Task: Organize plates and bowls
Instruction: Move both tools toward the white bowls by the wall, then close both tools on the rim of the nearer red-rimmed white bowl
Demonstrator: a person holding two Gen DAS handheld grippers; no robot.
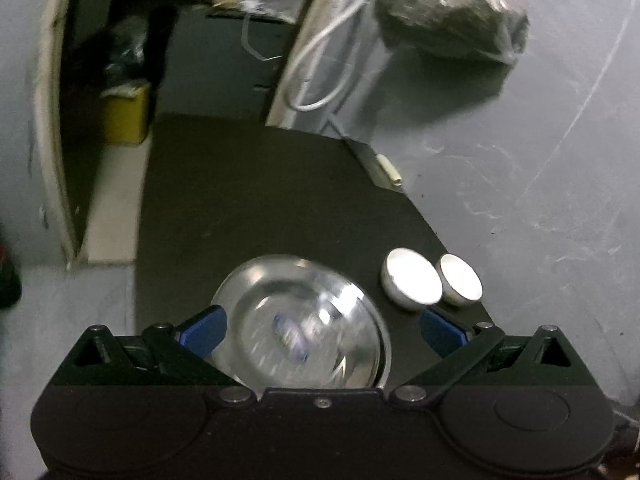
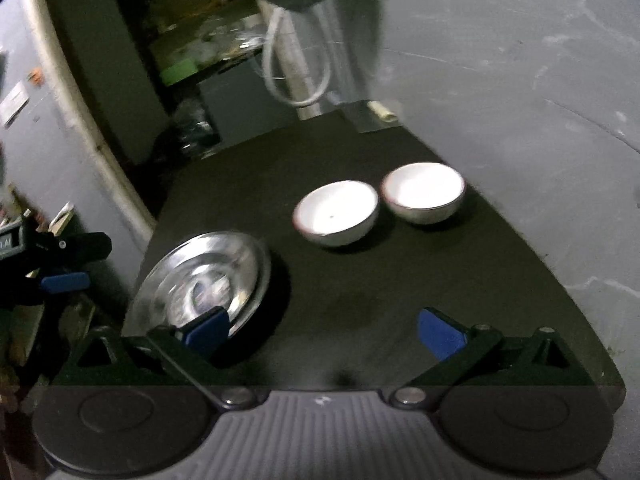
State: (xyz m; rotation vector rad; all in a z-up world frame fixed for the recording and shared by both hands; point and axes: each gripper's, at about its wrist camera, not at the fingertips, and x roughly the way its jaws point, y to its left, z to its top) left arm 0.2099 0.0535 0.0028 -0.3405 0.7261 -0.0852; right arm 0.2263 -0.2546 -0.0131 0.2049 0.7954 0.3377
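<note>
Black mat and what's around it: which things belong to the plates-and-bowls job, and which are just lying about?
For the job:
- steel plate, on the black mat
- nearer white bowl
- farther white bowl, beside it

Lying about:
- plastic-wrapped bundle
- white cable
- yellow box
- small pale roll at the mat's far edge

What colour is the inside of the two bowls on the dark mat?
White inside both bowls, with a thin dark rim; clearest in the right wrist view.

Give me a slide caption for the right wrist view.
Open right gripper above a dark mat, facing a steel plate and two white bowls.
</note>
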